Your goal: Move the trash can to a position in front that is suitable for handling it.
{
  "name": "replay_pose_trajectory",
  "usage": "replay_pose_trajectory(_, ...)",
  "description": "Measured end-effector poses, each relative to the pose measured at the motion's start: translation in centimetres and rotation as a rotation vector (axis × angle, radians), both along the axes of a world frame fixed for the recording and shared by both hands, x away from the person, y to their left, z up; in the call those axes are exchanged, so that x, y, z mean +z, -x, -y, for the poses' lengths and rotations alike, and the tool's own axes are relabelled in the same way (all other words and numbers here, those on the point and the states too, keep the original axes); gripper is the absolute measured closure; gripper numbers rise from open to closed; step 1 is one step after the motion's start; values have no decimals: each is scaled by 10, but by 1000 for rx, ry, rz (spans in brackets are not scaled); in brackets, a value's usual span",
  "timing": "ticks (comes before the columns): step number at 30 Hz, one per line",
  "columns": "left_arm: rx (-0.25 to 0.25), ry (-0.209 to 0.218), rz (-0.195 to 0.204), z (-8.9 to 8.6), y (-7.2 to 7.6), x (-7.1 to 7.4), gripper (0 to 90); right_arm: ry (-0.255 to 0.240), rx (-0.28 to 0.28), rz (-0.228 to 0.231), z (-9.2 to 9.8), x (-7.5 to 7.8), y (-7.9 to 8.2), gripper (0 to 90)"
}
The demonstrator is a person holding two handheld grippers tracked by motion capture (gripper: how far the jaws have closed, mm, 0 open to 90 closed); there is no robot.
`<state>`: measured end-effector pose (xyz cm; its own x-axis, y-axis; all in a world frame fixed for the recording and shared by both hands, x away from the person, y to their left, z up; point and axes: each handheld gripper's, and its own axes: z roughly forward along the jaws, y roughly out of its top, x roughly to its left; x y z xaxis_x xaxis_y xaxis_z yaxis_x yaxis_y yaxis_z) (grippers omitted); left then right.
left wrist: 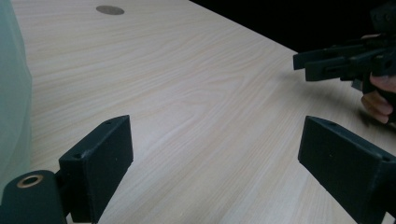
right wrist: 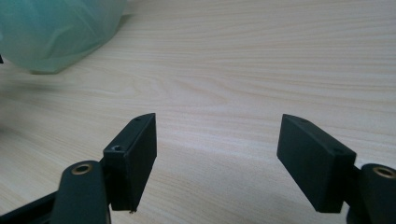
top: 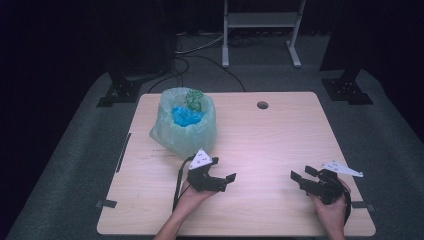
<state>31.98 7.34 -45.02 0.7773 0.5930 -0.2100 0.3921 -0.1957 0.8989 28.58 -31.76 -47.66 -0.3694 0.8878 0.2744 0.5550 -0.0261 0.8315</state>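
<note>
The pale wooden table (top: 270,150) is taking up most of the high view, with a small round hole (top: 262,105) near its far edge. On the far left part of it, a translucent green plastic bag (top: 184,131) is sitting upright with its mouth open, and something bright blue (top: 187,116) is lying inside, beside a darker green patch at the rim that is too blurred to make out.

The 2 grippers are resting low over the near half of the table, well apart from each other. The left gripper (top: 224,176) is sitting in the person's left hand (top: 192,197) just in front of the bag — near it, not touching — and its jaws are standing wide apart with nothing but bare wood between them. In the left gripper view, the bag (left wrist: 11,102) is showing as a pale green wall at the left edge, and the other gripper (left wrist: 336,63) is pointing in from the right.

The right gripper (top: 300,174) is being held in the right hand (top: 332,207) near the table's right corner — its jaws are also gaping open and empty. In the right gripper view, the bag (right wrist: 56,32) is lying far off at the upper left.
</note>
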Motion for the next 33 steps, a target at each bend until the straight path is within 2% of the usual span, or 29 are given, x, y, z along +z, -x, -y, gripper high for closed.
replay_pose_trajectory(3, 1, -2, 11, 0, 1, 4, 91, 4, 6, -3, -1, -1, -1, 280)
replay_pose_trajectory(11, 19, 11, 8, -5, 1, 11, 91, 10, 10, 1, -2, 0, 0, 280)
replay_pose_trajectory(17, 35, 25, 26, -12, 2, 23, 92, 14, 3, 9, -4, 1, 2, 280)
replay_pose_trajectory(33, 161, 54, 61, -48, 0, 54, 92, 22, 9, 10, -8, 1, 2, 280)
